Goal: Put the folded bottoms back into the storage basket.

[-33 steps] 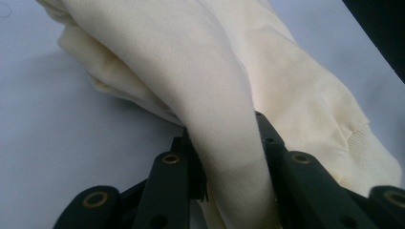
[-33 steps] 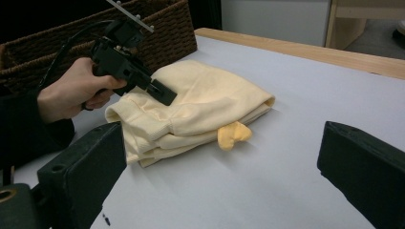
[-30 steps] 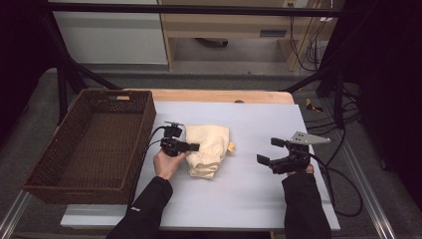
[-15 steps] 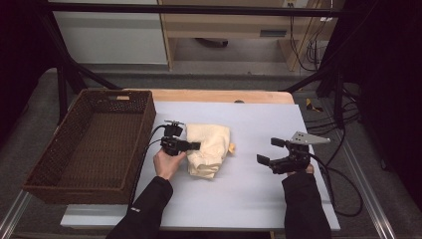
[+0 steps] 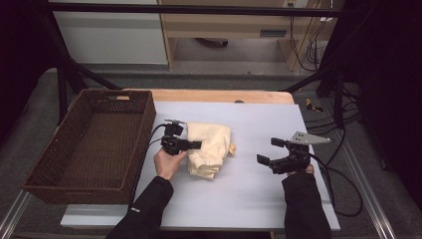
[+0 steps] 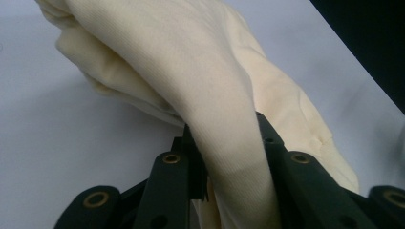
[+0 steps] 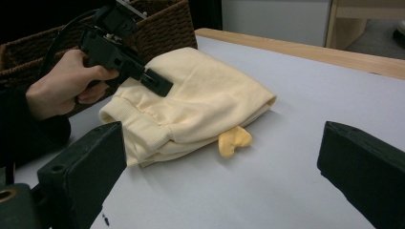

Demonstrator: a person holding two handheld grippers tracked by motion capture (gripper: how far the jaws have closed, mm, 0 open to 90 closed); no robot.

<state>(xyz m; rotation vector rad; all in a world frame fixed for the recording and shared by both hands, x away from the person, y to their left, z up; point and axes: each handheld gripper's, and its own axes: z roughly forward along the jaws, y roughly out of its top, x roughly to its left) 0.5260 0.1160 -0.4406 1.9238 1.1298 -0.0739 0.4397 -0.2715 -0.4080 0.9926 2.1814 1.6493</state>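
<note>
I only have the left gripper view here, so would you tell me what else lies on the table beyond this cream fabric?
Observer: A dark wicker basket stands beside the folded cream garment, on the left gripper's side in the high view.
Operator: Thank you. What is the other gripper doing?
Observer: The right gripper sits apart from the garment, jaws wide open, with nothing between them.
Operator: Is anything sticking out of the fabric?
Observer: Yes, a small yellow tab pokes out from under the garment's edge, lying on the white table.
</note>
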